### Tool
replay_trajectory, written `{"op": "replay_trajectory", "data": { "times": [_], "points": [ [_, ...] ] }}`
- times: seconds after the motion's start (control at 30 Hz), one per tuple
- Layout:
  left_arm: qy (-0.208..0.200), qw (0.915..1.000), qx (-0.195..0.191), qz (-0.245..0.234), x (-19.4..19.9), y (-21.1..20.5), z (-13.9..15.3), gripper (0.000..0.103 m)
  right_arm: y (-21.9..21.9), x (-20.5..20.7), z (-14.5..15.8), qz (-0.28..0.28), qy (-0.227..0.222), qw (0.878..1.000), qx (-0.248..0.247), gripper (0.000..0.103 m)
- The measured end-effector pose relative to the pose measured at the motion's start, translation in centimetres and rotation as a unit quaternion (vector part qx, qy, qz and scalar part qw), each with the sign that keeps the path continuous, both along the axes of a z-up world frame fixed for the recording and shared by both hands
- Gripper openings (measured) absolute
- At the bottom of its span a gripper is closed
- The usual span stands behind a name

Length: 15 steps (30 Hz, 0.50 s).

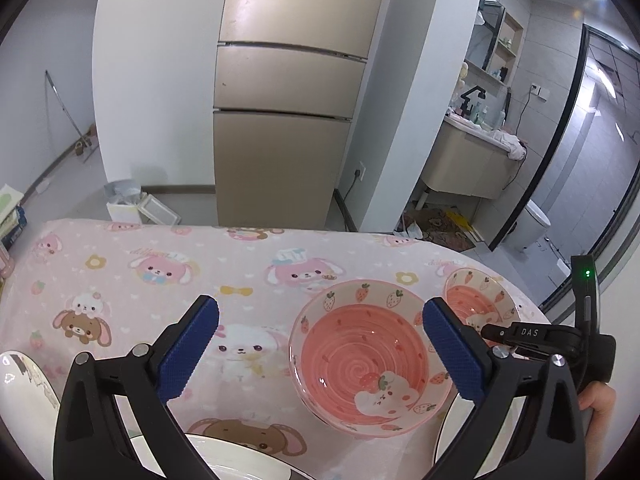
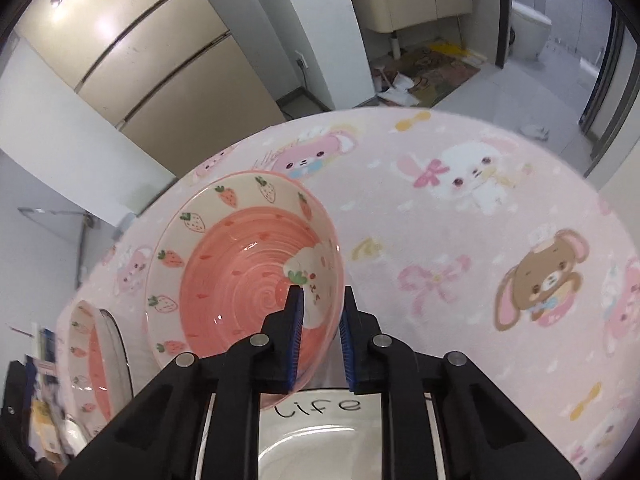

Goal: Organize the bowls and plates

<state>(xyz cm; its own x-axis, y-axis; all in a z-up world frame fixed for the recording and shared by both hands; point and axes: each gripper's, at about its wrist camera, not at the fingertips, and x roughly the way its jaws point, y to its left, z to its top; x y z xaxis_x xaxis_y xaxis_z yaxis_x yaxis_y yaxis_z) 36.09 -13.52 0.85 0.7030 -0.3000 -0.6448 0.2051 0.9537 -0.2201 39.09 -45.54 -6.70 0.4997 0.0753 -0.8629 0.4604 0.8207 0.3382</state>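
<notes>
My right gripper (image 2: 320, 300) is shut on the rim of a pink strawberry bowl (image 2: 240, 272) and holds it tilted above the table; this bowl also shows in the left wrist view (image 1: 478, 300), behind my left gripper's right finger. A second pink strawberry bowl (image 1: 360, 360) sits on the pink tablecloth (image 1: 160, 272) and shows at the left edge of the right wrist view (image 2: 92, 360). My left gripper (image 1: 320, 348) is open and empty, just left of and above that bowl. A white plate marked "life" (image 2: 320, 432) lies under my right gripper.
White plates lie at the table's near edge (image 1: 240, 456) and at the far left (image 1: 24, 384). A beige fridge (image 1: 288, 92) stands behind the table. A bathroom vanity (image 1: 468, 160) is at the back right.
</notes>
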Motion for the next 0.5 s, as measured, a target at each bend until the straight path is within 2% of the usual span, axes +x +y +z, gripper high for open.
{"op": "replay_trajectory", "data": {
  "times": [0.4,0.5],
  "points": [
    [0.01,0.9998,-0.009,0.015,0.5,1.5,-0.2,0.102,-0.6,0.6,-1.7,0.007,-0.01,0.999,0.044,0.019],
    [0.012,0.9998,-0.01,0.015,0.5,1.5,-0.1,0.102,-1.4,0.3,-1.9,-0.005,-0.008,0.997,0.08,0.019]
  ]
}}
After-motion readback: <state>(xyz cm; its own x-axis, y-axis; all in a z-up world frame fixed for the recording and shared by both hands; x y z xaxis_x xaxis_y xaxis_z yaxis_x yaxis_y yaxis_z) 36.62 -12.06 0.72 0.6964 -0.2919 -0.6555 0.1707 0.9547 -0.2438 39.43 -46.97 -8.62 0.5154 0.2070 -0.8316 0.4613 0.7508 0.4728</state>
